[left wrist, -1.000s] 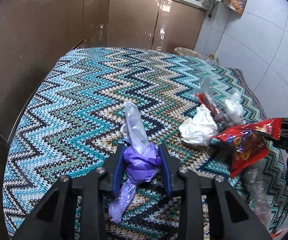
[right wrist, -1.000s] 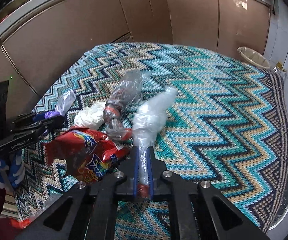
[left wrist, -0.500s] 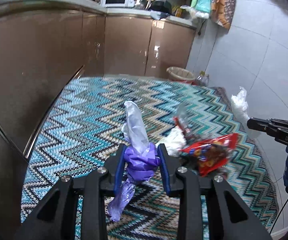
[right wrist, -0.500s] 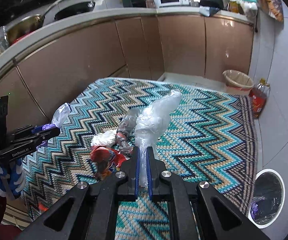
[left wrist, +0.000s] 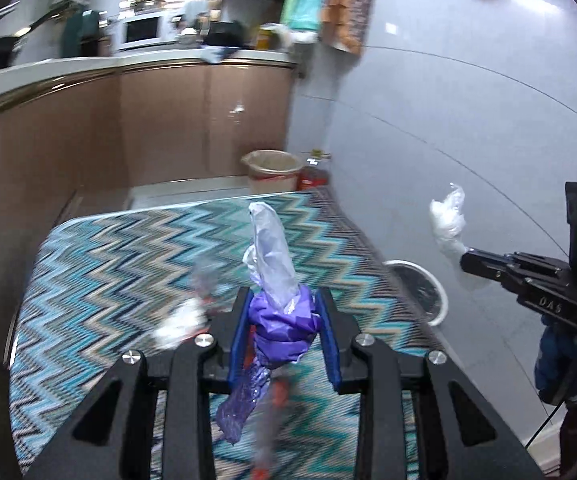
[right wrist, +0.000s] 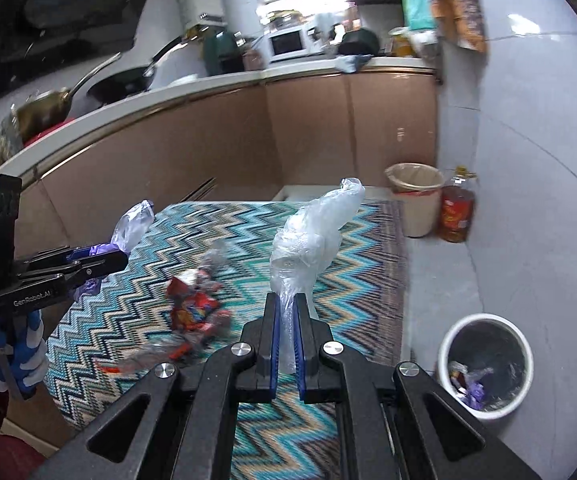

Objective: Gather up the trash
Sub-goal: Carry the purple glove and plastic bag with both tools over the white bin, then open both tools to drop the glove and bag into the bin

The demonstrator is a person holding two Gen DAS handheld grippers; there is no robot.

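Left wrist view: a crumpled purple plastic bag (left wrist: 284,326) is clamped between the part-open left gripper's (left wrist: 284,338) blue pads, above the zigzag rug (left wrist: 120,264).

Right wrist view: a clear plastic bag (right wrist: 308,240) is pinched in the nearly closed right gripper (right wrist: 286,338), the white trash bin (right wrist: 484,364) lying lower right beside the rug.

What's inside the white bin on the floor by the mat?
In the right wrist view, the white bin has a dark liner holding crumpled scraps, some purple and some pale, against its left side. Its near wall covers the rest of the bottom, so anything there cannot be seen.
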